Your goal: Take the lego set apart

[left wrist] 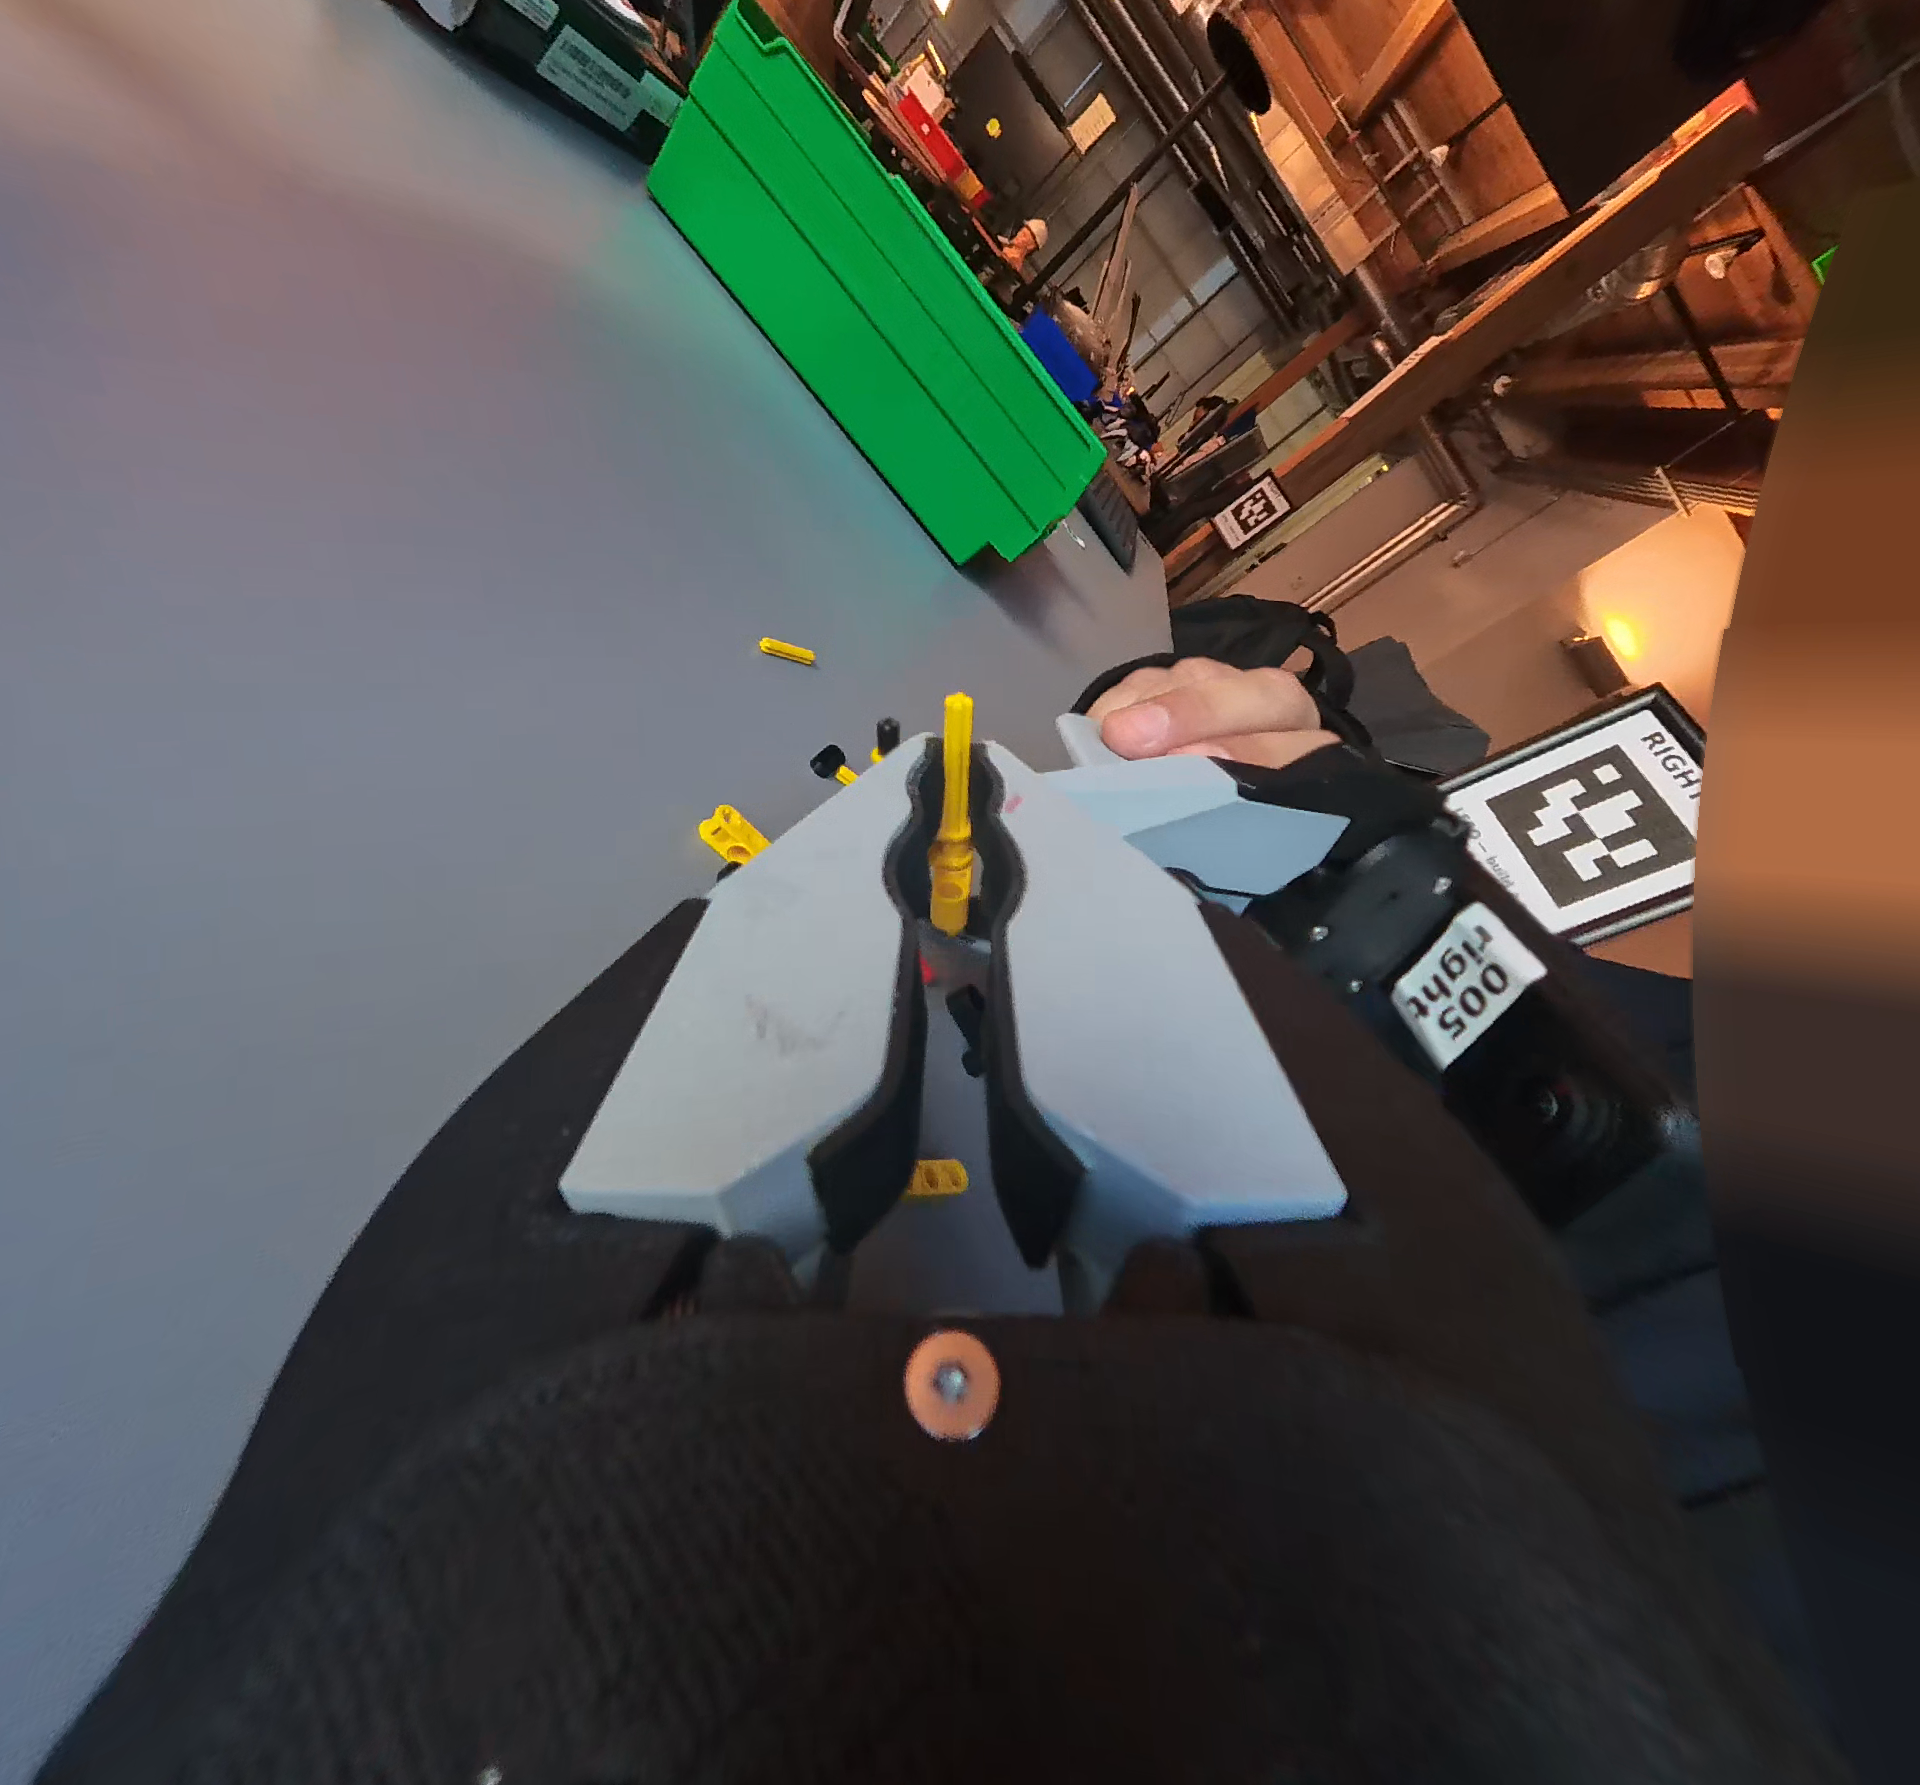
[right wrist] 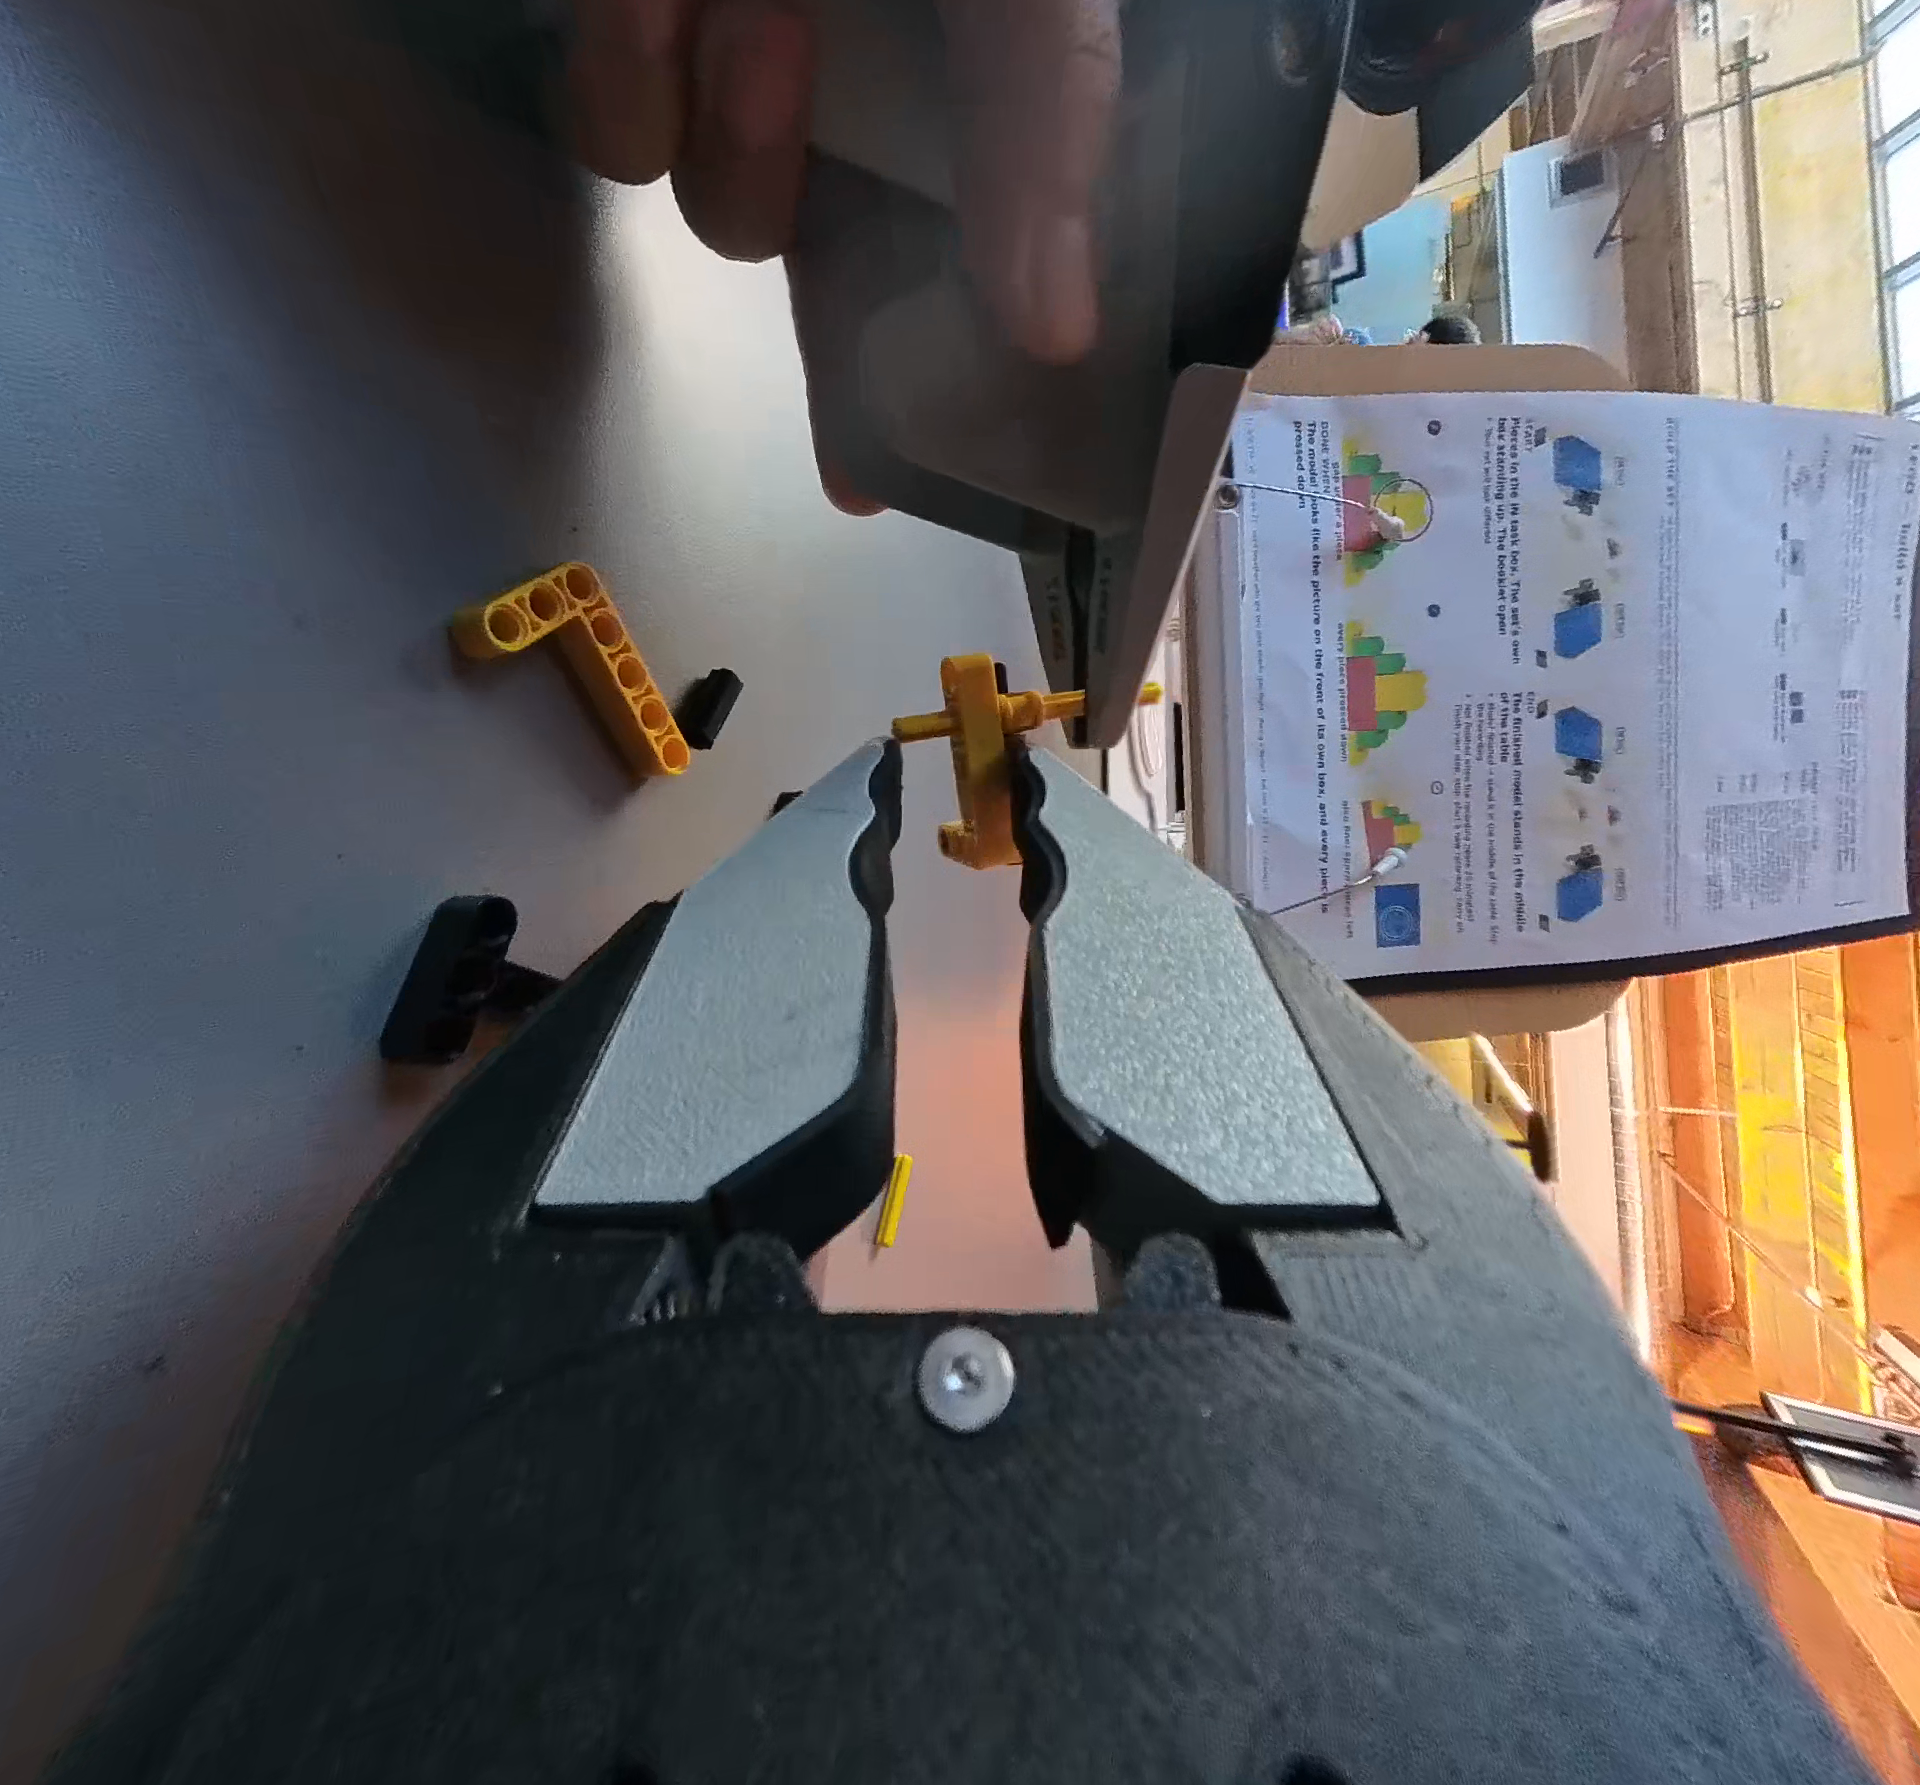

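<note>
My left gripper is shut on a yellow axle whose tip sticks out past the fingertips. In the right wrist view the left gripper comes in from above and holds the axle level. The axle runs through a short yellow beam. That beam hangs between the jaws of my right gripper, which is open; the beam is close against the right-hand finger. A hand holds each gripper.
On the grey table lie a yellow L-shaped beam, a black pin, a black beam and a thin yellow rod. A green bin stands at the back. An instruction sheet stands ahead. Less than 4 cm separates the two grippers' tips. Between my right fingertips and the black pin there is roughly 4 cm.
</note>
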`<state>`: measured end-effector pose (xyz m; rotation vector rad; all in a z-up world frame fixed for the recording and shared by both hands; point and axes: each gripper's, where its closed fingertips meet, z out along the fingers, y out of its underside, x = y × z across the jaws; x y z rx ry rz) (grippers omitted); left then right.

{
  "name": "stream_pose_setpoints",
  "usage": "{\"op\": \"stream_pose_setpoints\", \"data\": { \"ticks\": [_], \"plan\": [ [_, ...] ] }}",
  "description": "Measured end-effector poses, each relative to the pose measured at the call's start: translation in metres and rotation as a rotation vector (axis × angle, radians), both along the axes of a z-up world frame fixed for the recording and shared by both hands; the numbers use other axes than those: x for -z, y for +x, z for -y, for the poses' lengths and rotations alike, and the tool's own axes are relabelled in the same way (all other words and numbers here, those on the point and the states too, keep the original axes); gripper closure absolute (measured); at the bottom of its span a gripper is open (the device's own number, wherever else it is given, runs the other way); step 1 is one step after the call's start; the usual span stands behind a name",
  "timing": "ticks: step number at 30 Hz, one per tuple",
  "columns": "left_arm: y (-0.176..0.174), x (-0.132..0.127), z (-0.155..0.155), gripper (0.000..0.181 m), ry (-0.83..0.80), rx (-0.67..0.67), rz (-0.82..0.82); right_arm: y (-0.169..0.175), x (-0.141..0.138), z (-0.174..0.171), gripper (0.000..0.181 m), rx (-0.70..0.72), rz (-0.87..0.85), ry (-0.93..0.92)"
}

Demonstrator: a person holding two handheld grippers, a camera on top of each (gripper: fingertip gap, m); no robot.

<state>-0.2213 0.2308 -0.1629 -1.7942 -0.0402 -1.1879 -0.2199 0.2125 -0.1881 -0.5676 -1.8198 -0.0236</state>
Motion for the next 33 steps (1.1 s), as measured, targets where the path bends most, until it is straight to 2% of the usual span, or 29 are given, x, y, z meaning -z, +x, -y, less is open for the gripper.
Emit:
{"op": "stream_pose_setpoints", "data": {
  "ticks": [3, 8, 12, 19, 25, 30, 33],
  "plan": [
    [0.003, 0.003, 0.001, 0.179, -0.012, 0.017, -0.015, 0.001, 0.001, 0.001, 0.174, -0.022, 0.002, 0.035],
    [0.008, 0.009, 0.002, 0.179, -0.026, 0.029, -0.069, 0.002, 0.013, 0.007, 0.176, -0.085, 0.070, 0.035],
    [0.005, 0.024, 0.000, 0.180, -0.110, 0.027, -0.116, -0.001, 0.028, 0.004, 0.176, -0.131, 0.171, 0.130],
    [-0.001, 0.036, -0.004, 0.181, -0.164, -0.016, -0.222, -0.001, 0.041, 0.005, 0.176, -0.147, 0.229, 0.131],
    [-0.003, 0.035, -0.006, 0.181, -0.154, -0.031, -0.226, 0.001, 0.041, 0.005, 0.176, -0.148, 0.228, 0.116],
    [-0.008, 0.031, -0.007, 0.181, -0.128, -0.075, -0.235, -0.001, 0.039, 0.007, 0.176, -0.135, 0.182, 0.018],
    [-0.007, 0.031, -0.007, 0.181, -0.136, -0.065, -0.221, 0.003, 0.042, 0.008, 0.176, -0.146, 0.199, 0.050]
  ]
}}
